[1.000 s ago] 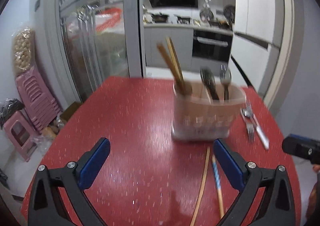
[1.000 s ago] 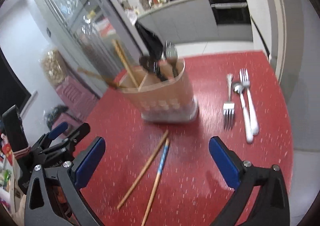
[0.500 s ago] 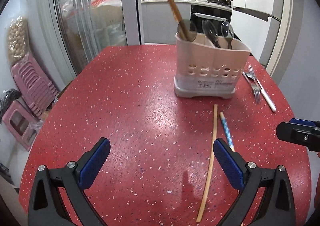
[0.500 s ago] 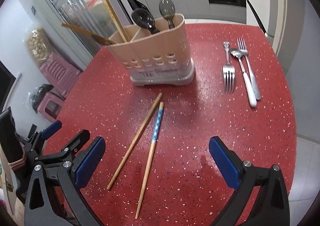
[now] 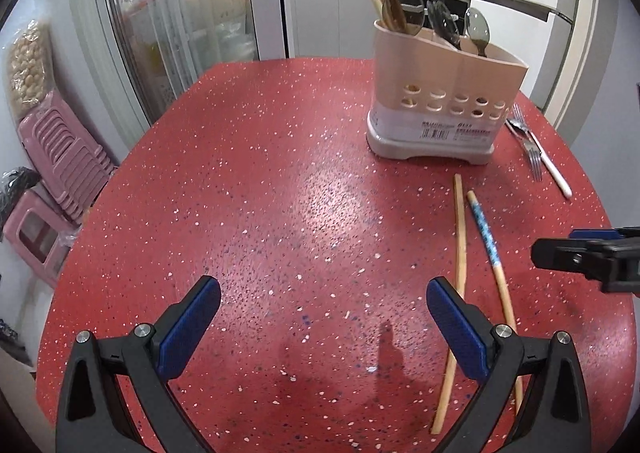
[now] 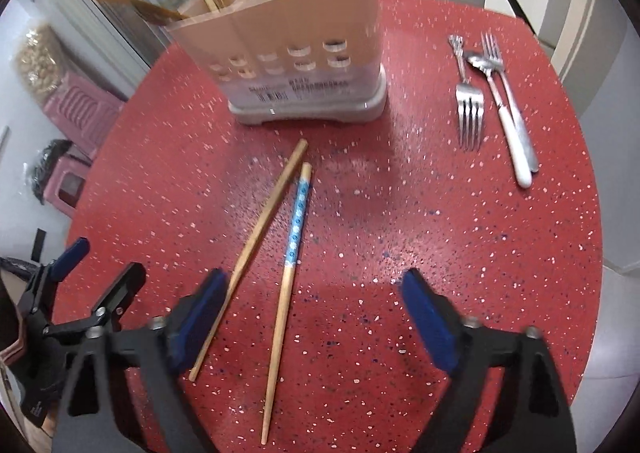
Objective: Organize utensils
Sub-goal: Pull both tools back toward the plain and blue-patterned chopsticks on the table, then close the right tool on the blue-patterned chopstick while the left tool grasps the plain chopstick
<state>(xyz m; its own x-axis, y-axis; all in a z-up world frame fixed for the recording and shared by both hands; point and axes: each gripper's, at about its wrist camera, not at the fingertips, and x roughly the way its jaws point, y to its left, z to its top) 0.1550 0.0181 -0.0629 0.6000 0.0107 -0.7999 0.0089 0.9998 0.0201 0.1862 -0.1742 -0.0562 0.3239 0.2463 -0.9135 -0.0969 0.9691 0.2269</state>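
The left gripper [image 5: 323,317] is a black plastic frame of two triangular, cut-out arms, each tipped with a flat blue rubber pad [image 5: 188,327] and fixed with round silver screws [image 5: 142,330]. The right gripper [image 6: 316,319] has the same black frame, blue pads [image 6: 430,319] and silver screws [image 6: 532,331], slightly blurred.
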